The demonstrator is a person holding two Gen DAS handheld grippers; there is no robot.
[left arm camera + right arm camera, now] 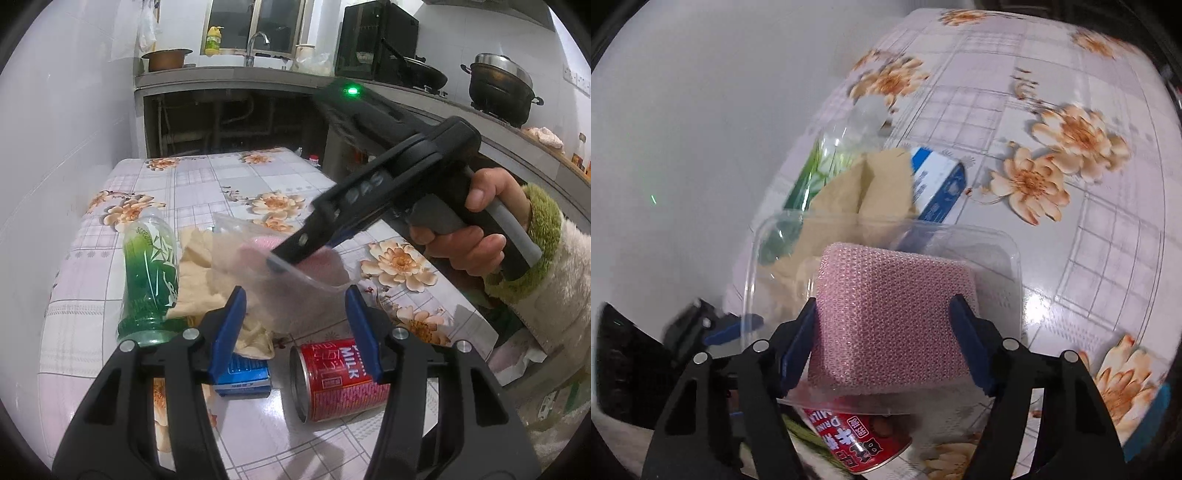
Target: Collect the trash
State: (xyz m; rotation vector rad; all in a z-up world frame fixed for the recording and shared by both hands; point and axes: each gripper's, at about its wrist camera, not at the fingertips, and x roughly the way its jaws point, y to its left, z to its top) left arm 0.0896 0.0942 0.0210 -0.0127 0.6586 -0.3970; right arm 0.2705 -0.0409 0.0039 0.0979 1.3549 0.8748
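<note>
My right gripper [886, 339] is shut on a clear plastic tray [997, 254] with a pink foam pad [886, 314] in it, held above the table; it also shows in the left wrist view [291, 258]. My left gripper [295, 332] is open and empty, just above a red milk can [340, 380] lying on its side. A green plastic bottle [151, 273], crumpled beige paper [199, 273] and a small blue box [243, 376] lie on the flowered table [221, 177]. The can [860, 435], bottle [812, 162], paper [871, 184] and box [942, 184] show under the tray.
A white wall [62, 147] borders the table's left side. A kitchen counter [229, 74] with a sink, pots and a black oven [376, 40] stands behind. A bag of trash [554, 402] sits low at the right.
</note>
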